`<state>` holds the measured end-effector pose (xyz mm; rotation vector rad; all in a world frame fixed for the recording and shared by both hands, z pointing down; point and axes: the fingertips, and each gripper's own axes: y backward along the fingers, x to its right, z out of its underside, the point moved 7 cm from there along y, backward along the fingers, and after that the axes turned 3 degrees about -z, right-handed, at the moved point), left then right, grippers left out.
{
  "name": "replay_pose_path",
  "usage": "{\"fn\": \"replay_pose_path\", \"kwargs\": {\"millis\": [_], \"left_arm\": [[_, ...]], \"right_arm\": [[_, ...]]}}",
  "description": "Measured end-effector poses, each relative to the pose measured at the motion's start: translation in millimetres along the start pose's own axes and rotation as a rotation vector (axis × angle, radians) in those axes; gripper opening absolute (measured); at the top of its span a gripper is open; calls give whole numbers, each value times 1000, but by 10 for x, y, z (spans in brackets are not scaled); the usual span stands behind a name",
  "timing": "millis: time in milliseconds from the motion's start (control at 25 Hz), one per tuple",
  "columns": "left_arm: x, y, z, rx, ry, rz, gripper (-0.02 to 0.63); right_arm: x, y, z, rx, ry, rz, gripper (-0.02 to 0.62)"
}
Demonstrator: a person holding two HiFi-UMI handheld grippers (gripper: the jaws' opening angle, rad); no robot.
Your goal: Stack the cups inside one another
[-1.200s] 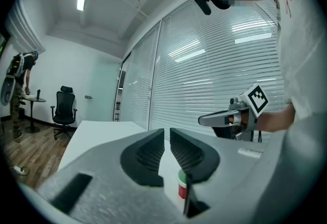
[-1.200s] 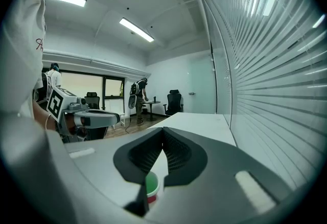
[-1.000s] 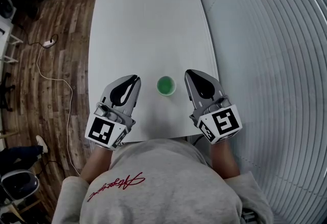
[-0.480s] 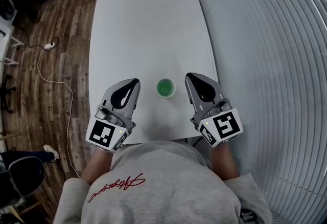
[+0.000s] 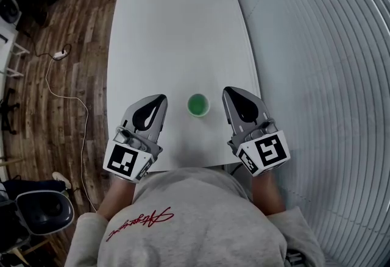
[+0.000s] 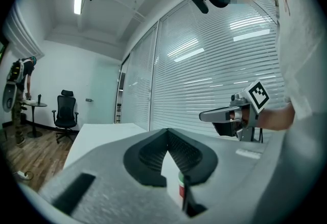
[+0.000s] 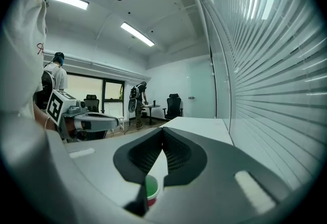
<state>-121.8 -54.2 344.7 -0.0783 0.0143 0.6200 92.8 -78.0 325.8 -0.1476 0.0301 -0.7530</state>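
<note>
**Head view with both gripper views.** A single green cup (image 5: 198, 105) stands upright on the white table (image 5: 177, 28), close to the table's near edge and between the two grippers, touching neither. We see no other cup loose on the table. In the gripper views the cup's side shows bands of green, white and red below the rim, which we read as cups already nested. We therefore judge the stacking finished, or very nearly so, with nothing visibly left to pick up; how many cups make up the stack we cannot tell. The left gripper (image 5: 159, 100) lies just beside the cup on its left, jaws pressed together with nothing between them. The right gripper (image 5: 229, 92) lies just beside the cup on its right, likewise closed and empty. Both point away from the person along the table. As for room to move, the far stretch of the table is bare and gives free travel forward. Sideways it is tighter: the right gripper sits over the table's right edge, close to the wall of blinds (image 5: 317, 77), and the left gripper is near the left edge, beyond which lies the wooden floor (image 5: 67, 77). The near edge runs just behind the cup, so a pull toward the person could carry the stack off the table.
</note>
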Motion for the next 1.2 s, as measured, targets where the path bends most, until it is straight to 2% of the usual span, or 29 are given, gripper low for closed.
{"fn": "replay_pose_path", "kwargs": {"millis": [280, 1200], "left_arm": [[12, 45, -13, -1, 0, -5, -12], [41, 92, -67, 0, -2, 4, -12]], "right_arm": [[7, 52, -43, 15, 7, 43, -2], [-16, 115, -92, 24, -5, 63, -1]]}}
